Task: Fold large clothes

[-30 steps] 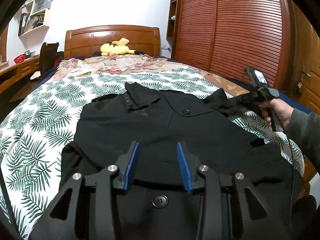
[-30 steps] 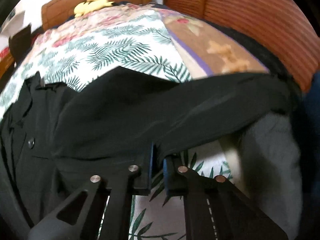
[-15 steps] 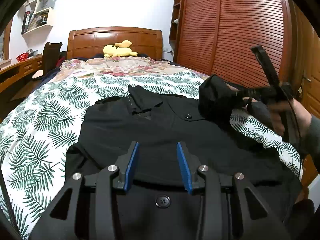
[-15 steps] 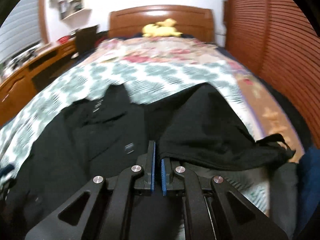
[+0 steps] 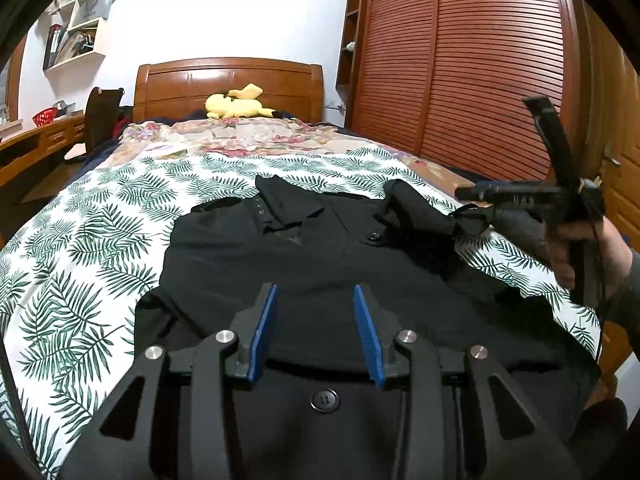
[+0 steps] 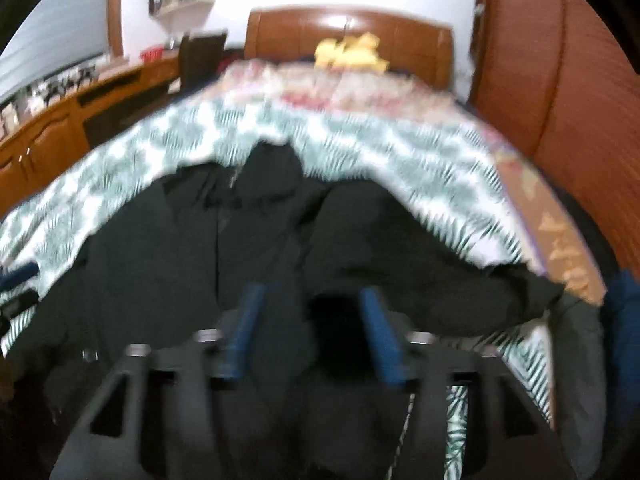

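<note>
Left wrist: plush toy (image 5: 236, 106) beyond shirt (image 5: 304, 264).

Black buttoned shirt (image 5: 304, 276), white bedspread (image 5: 92, 240) with green palm-leaf print, floral quilt (image 5: 248, 136) in pink and cream, yellow plush toy (image 5: 236, 106), reddish-brown wooden headboard (image 5: 228, 80), slatted brown wardrobe (image 5: 460, 60), blue-padded black left gripper (image 5: 316, 332), red basket (image 5: 44, 116)

L gripper (image 5: 316, 332): fingers spread wide, blue pads (image 5: 262, 334) facing each other, nothing between them; held low & level, pointing fwd. R gripper (image 6: 316, 332): fingers also apart, gap empty, view motion-blurred. Seen from L cam, R gripper (image 5: 476, 194) sits fwd-right of L claw, higher, gripped by R hand (image 5: 580, 252), grey cuff at wrist.
</note>
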### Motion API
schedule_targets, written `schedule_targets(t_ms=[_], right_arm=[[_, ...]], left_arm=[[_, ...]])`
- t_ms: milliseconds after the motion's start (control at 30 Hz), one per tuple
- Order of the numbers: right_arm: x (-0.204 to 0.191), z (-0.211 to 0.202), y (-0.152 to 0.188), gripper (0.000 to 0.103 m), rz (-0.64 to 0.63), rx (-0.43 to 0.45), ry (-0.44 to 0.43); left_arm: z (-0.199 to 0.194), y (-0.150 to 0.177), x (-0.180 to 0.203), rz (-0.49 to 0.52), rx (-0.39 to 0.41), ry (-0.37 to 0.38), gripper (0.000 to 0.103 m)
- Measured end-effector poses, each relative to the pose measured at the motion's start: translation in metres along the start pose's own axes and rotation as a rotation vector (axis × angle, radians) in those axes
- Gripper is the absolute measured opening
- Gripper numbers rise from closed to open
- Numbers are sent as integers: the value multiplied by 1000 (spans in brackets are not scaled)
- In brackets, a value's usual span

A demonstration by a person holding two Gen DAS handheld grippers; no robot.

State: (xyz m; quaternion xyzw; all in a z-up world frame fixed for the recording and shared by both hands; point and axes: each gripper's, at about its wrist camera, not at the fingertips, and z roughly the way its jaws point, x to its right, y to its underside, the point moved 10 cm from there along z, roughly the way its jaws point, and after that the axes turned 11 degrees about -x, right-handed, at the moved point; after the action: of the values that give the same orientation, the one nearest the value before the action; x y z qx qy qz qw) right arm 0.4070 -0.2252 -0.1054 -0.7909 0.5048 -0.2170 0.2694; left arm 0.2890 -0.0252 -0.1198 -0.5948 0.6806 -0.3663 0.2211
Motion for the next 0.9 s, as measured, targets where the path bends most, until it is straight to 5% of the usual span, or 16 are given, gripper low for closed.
schedule_targets(t_ms=[400,667,900], right_arm=[[97,36,-13,63,165,-71,171],[165,70,27,64,299,-185,240],[194,94,64,64,412,-292,215]], left_arm=[[2,1,0,6,-7,-6,38],[4,1,0,8,-13,-2,38],[8,3,1,12,-21,-4,38]])
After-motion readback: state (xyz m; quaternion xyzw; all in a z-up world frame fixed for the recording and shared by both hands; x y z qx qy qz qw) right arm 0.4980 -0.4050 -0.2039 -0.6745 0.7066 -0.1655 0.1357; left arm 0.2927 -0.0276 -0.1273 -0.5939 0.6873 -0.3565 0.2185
